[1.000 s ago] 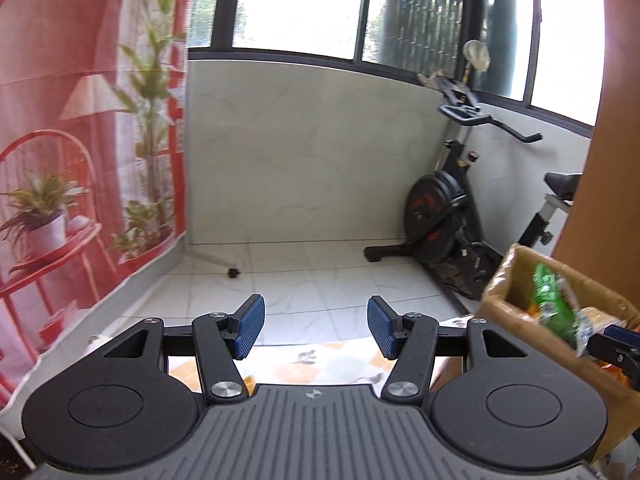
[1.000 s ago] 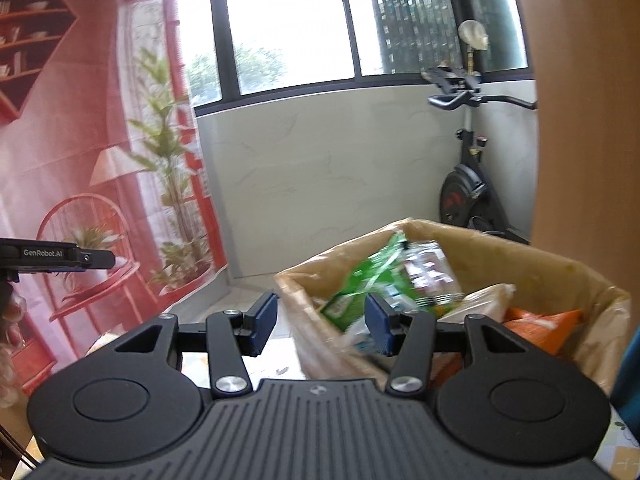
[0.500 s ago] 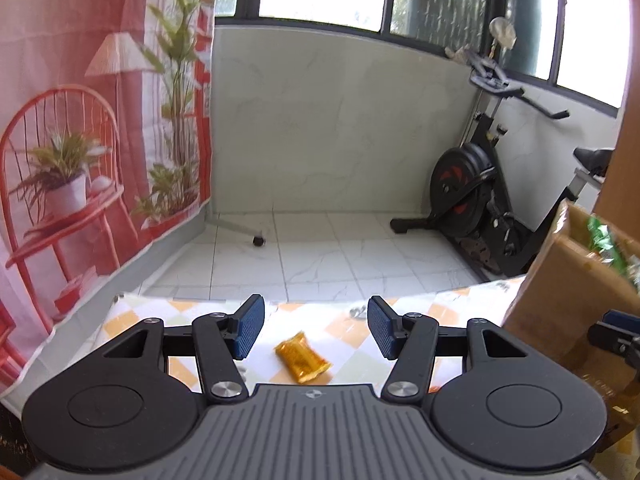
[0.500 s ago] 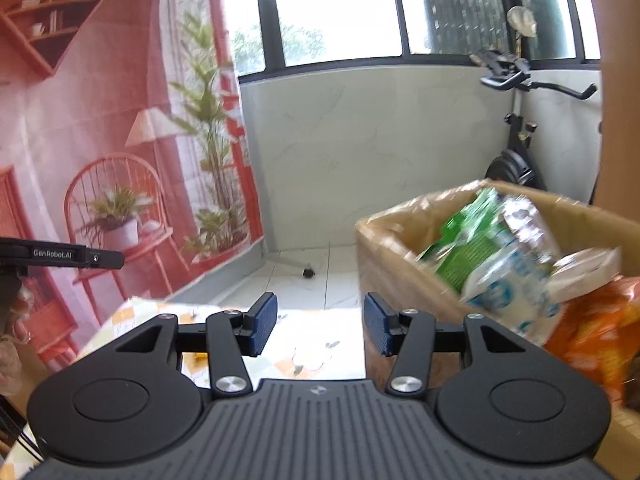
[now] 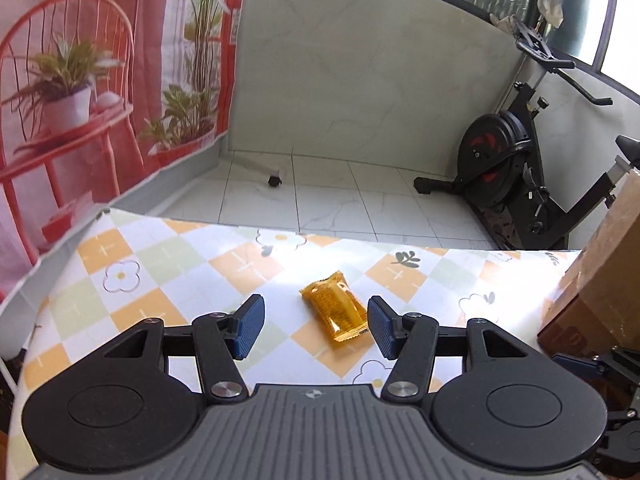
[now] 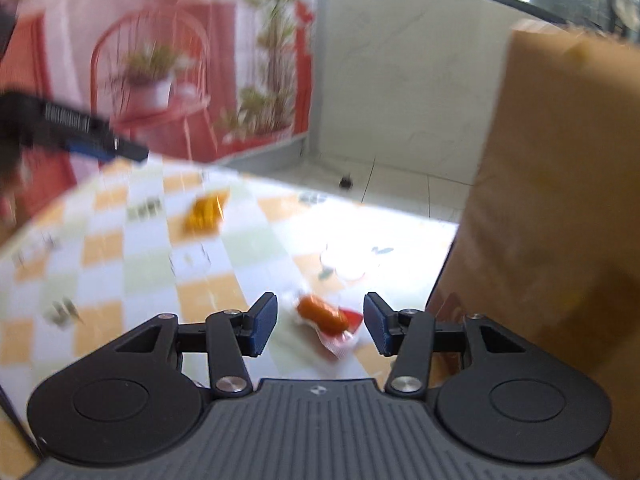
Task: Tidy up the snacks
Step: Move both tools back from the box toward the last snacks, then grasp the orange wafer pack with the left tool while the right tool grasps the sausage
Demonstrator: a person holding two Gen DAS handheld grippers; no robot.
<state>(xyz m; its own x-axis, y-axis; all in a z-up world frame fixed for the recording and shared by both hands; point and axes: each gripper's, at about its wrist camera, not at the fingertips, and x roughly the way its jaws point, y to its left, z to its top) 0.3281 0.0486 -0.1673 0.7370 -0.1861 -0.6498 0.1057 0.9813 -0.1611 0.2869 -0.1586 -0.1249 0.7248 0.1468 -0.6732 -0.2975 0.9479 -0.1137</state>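
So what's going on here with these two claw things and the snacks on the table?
A person is tidying snacks with a handheld gripper in each hand. The left gripper hangs open over a yellow snack packet on the checked tablecloth; the right gripper hangs open over an orange-red packet beside a cardboard box. Neither packet is gripped.

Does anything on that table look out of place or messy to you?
Two small snacks lie loose on the tablecloth instead of in the cardboard box: a yellow packet ahead of the left gripper, and an orange-red wrapped one beside the box. Nothing looks spilled or damaged.
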